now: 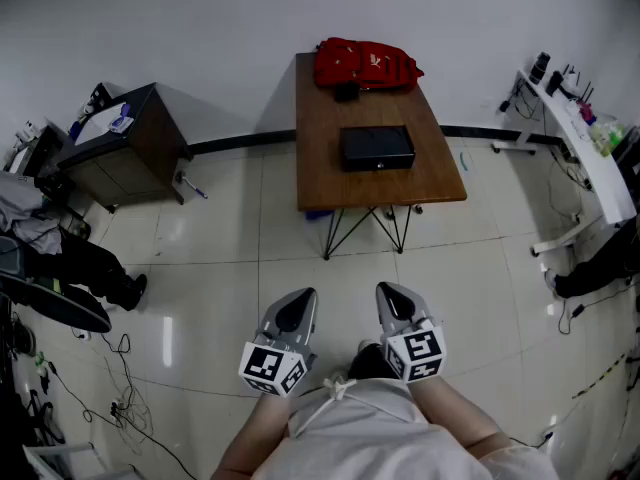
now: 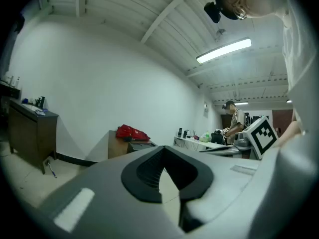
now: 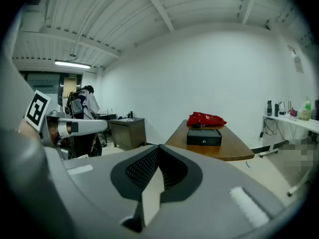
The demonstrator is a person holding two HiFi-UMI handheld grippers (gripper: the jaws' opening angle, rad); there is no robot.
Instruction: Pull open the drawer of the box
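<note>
Wood table [image 1: 320,158] w/ box [image 1: 376,148], well ahead of closed fingers [image 1: 292,313]

Both grippers are held low and close to the body, side by side and near each other, with the jaws pointing toward the far side. The left gripper [image 1: 295,311] seems closed tip to tip, with nothing between its jaws. The right gripper [image 1: 396,306] is likewise closed and empty. The forearms [image 1: 460,413] angle inward behind the marker cubes [image 1: 415,354].
</note>
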